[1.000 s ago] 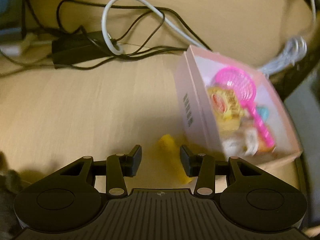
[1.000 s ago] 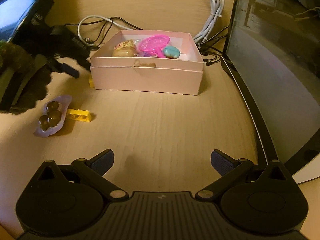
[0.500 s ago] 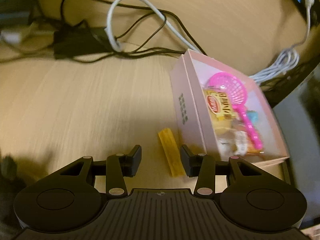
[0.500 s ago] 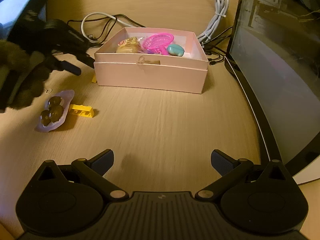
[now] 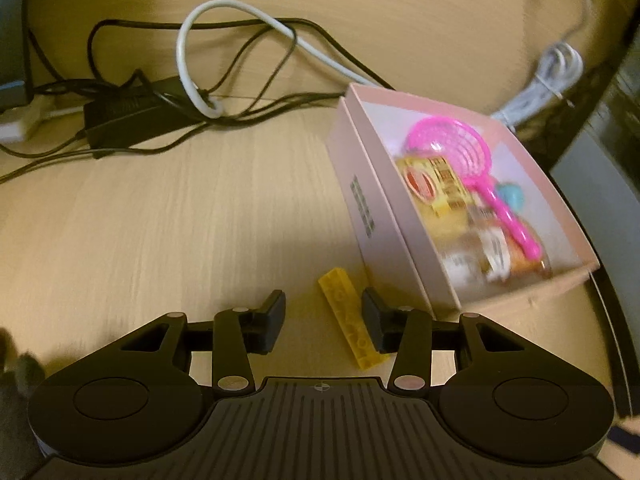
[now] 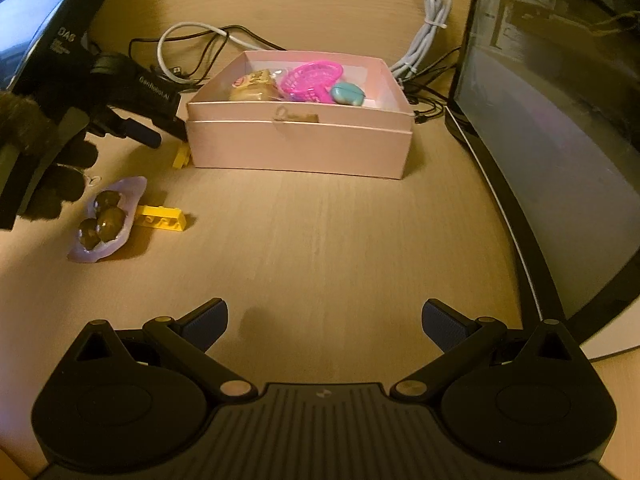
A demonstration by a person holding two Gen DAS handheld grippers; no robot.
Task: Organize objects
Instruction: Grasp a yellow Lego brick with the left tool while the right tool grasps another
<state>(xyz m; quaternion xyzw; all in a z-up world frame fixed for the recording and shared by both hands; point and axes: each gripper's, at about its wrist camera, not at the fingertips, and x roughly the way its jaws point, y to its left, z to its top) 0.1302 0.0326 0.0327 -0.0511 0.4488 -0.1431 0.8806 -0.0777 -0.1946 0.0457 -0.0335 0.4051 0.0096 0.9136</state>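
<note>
The left gripper (image 5: 323, 322) is hovering with narrow, empty jaws straddling the yellow brick (image 5: 353, 317), which is lying nearer the right finger, untouched. Beyond sits the pink box (image 5: 384, 216). Light, stiff, slick plastic; its long sides look best for pinching.

Tabletop (image 6: 320, 240), wood grain. Pink box (image 6: 298, 142), open, holding pink strainer (image 6: 310, 78), snack packet (image 6: 252, 86), teal item (image 6: 347, 94). Left: yellow brick (image 6: 162, 217) touching lilac tray (image 6: 106, 220) of chocolates. Right gripper (image 6: 324, 322), jaws wide, empty.
</note>
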